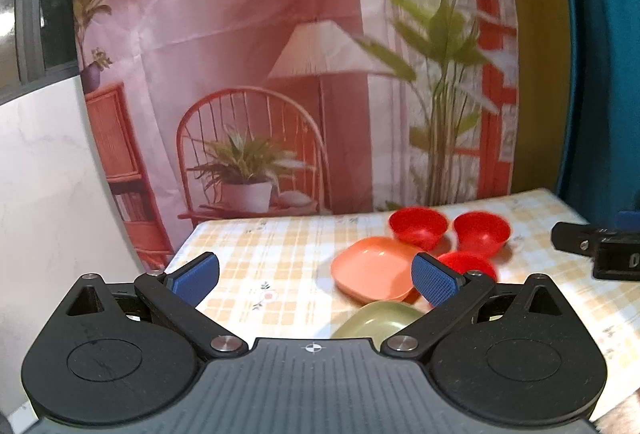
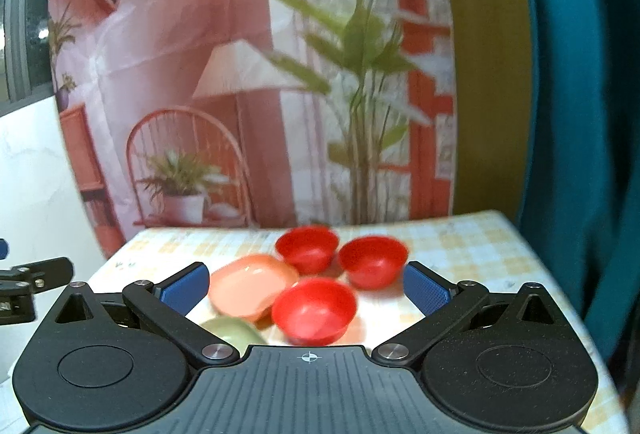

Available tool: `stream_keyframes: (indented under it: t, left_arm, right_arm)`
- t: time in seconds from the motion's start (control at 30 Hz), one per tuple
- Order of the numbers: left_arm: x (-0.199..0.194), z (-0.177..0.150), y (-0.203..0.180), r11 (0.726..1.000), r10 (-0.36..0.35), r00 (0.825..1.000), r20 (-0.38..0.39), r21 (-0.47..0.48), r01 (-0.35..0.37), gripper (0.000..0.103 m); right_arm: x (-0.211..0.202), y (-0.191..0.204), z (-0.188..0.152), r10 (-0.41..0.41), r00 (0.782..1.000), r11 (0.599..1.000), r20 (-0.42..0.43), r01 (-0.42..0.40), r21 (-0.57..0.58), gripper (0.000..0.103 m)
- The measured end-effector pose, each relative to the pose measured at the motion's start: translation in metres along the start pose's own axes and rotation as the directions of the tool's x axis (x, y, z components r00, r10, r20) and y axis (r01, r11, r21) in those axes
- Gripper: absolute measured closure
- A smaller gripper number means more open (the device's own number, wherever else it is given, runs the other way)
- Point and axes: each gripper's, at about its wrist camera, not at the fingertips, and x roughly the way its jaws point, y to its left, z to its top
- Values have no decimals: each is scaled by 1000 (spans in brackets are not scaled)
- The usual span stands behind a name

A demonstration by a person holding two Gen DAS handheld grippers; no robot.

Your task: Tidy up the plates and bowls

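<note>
Three red bowls stand on the checked tablecloth: two at the back (image 1: 418, 226) (image 1: 482, 232) and one nearer (image 2: 314, 310). An orange squarish plate (image 1: 374, 268) (image 2: 252, 286) lies left of them, and a pale green plate (image 1: 378, 320) (image 2: 232, 328) sits closest to me, partly hidden behind each gripper body. My left gripper (image 1: 316, 280) hovers open above the table, left of the dishes, holding nothing. My right gripper (image 2: 306, 286) is open too, raised over the near red bowl and empty. Its body shows at the right edge of the left wrist view.
The table (image 1: 256, 254) with its yellow checked cloth ends at a printed fabric backdrop (image 1: 260, 74). A white wall (image 1: 44, 170) stands at the left, and a teal curtain (image 2: 580, 114) hangs at the right. Bare cloth lies left of the dishes.
</note>
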Motion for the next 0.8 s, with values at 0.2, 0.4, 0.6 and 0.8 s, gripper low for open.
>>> stream_keyframes:
  t: [0.2,0.4,0.6,0.8]
  left_arm:
    - [39,-12,7,999,8,998,-55,-37,-10,1]
    - [73,-32,13,996,-6,991,-130,-87,-5,21]
    - [109,-54,17,995,-22,972,-235,-97,-1,39]
    - [137,-73,19,990,-115,946,-302,-118,82,61]
  right_arm:
    - [39,12,-14,-9,997,998,-77,4,-64,0]
    - [76,14,-31,70,986,996,-152,-79,-51,3]
    - [108,19,-46,123,960,989,-253,-140,-50,22]
    - [135,25,-61,147,929,984,-339,-173,-49,52]
